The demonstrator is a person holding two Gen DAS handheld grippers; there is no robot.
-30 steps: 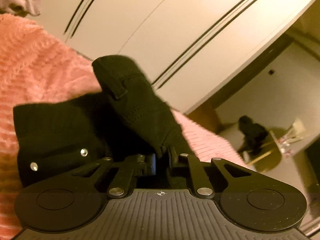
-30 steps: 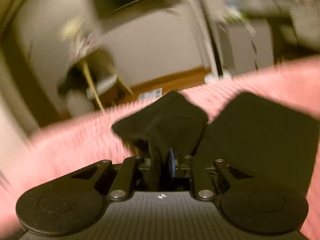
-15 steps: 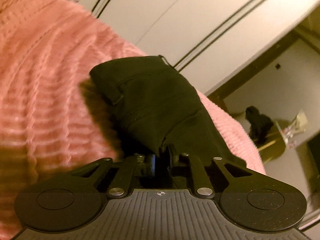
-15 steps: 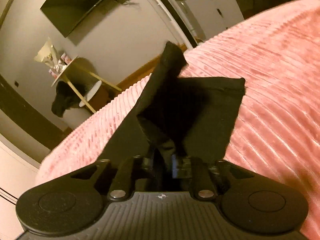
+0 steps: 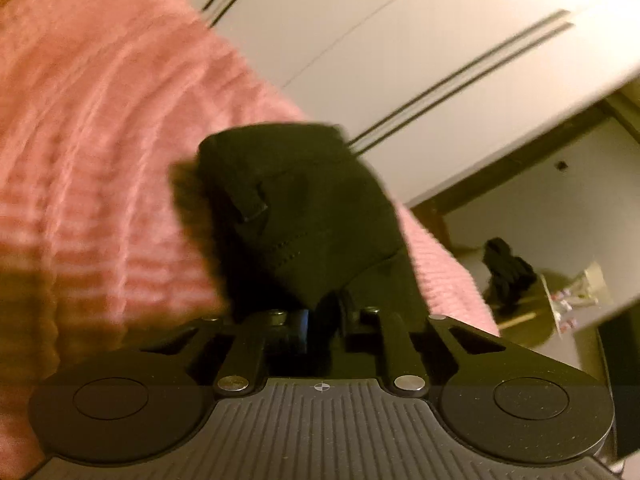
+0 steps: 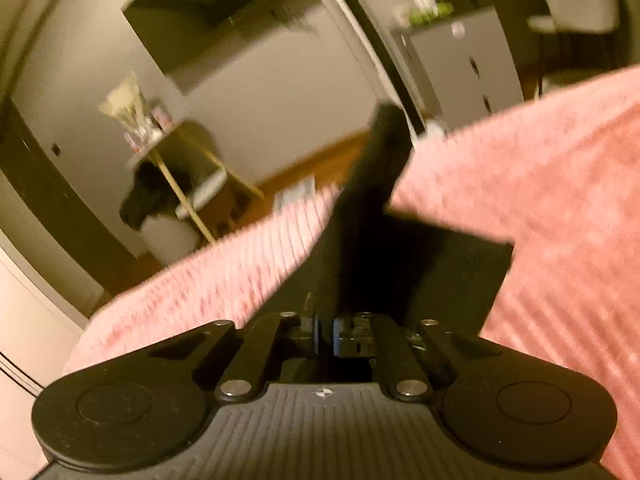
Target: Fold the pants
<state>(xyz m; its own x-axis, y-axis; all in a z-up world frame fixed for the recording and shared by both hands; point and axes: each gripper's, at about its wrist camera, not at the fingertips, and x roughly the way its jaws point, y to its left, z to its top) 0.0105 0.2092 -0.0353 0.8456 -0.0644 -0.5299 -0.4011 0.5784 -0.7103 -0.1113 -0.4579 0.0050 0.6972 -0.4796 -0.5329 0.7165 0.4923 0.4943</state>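
The black pants (image 5: 296, 216) lie on a pink ribbed bedspread (image 5: 92, 160). My left gripper (image 5: 326, 314) is shut on the waistband end, where a belt loop (image 5: 250, 200) shows, and holds it lifted off the bed. My right gripper (image 6: 326, 330) is shut on another edge of the pants (image 6: 360, 216), which rises as a thin upright fold in front of it while a flat dark panel (image 6: 452, 272) lies on the bedspread (image 6: 540, 184) to the right. Both views are blurred by motion.
White wardrobe doors (image 5: 400, 40) stand behind the bed. A small round side table (image 6: 176, 160) with dark clothing hanging on it stands by the wall, under a wall-mounted TV (image 6: 224, 12). A grey cabinet (image 6: 464, 64) is at the far right.
Both grippers have kept their hold and carried the pants across the bedspread. In the right view the cloth has drawn up into a narrower upright fold.
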